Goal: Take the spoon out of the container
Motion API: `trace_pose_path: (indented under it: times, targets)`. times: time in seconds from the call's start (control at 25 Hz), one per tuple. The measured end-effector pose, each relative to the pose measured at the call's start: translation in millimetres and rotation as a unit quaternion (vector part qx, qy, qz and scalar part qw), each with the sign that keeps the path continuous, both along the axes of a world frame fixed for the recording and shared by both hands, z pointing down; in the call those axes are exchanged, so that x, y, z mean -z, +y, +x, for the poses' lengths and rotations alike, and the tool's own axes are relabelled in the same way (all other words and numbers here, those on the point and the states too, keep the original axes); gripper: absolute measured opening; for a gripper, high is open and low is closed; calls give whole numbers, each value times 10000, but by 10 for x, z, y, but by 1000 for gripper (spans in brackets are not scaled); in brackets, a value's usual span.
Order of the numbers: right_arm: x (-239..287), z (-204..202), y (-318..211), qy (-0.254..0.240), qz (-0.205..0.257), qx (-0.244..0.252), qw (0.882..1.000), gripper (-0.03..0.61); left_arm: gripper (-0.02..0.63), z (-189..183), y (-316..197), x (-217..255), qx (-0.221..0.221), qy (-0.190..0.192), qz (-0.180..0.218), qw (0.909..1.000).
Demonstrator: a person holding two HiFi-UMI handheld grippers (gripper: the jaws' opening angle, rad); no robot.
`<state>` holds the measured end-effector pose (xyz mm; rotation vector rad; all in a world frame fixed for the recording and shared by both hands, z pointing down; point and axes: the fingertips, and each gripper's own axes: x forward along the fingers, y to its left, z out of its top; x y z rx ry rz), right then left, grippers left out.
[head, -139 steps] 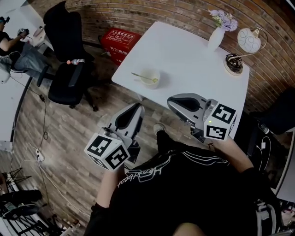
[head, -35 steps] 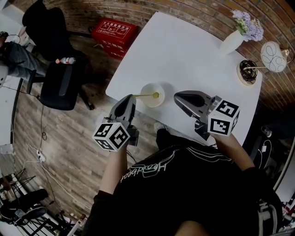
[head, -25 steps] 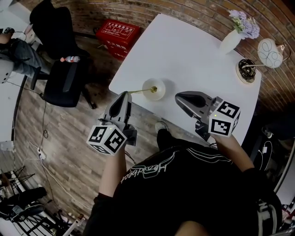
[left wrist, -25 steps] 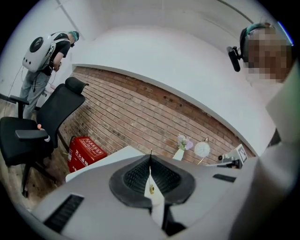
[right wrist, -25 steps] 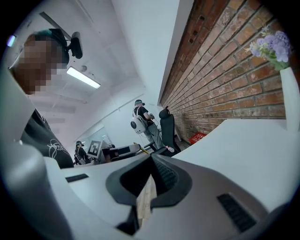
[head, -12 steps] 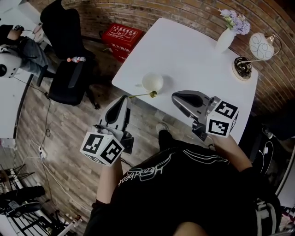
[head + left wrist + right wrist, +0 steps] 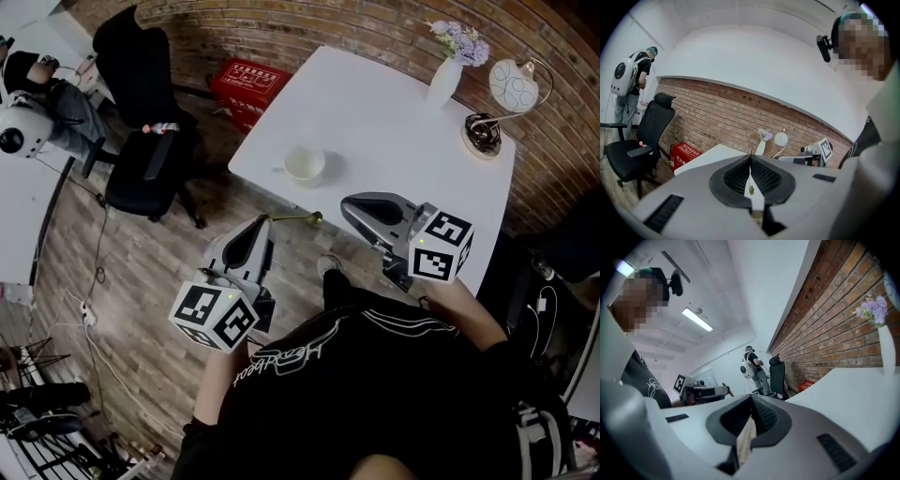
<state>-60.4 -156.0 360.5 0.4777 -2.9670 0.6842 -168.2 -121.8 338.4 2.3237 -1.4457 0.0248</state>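
Observation:
A small white bowl (image 7: 305, 163) stands near the front edge of the white table (image 7: 394, 103), with nothing in it. A thin gold spoon (image 7: 298, 217) hangs level in the air in front of that edge, over the wooden floor. My left gripper (image 7: 262, 223) is shut on its handle end. In the left gripper view the spoon (image 7: 750, 186) shows as a thin gold line between the closed pads. My right gripper (image 7: 348, 207) hovers to the right of the spoon, shut, with nothing in it (image 7: 751, 397).
A white vase with purple flowers (image 7: 442, 77) and a round lamp (image 7: 488, 120) stand at the table's far right. A red crate (image 7: 247, 84) and a black office chair (image 7: 146, 167) are on the floor to the left. A person (image 7: 49, 86) sits at a desk far left.
The spoon has left the bowl: the left gripper lifted it out and drew it back over the table's edge. The right gripper has hardly moved.

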Motion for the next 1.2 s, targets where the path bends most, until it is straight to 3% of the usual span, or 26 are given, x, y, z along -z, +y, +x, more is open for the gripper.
trace_pose_path:
  times: [0.32,1.2]
  targets:
    - [83,39,223,141,296,139,9994,-3,8,140,156,78,-111,-7,4,9999]
    - [114,42,297,178,275,52,9994,-3,8,123,214,99,-162,125,8,9998]
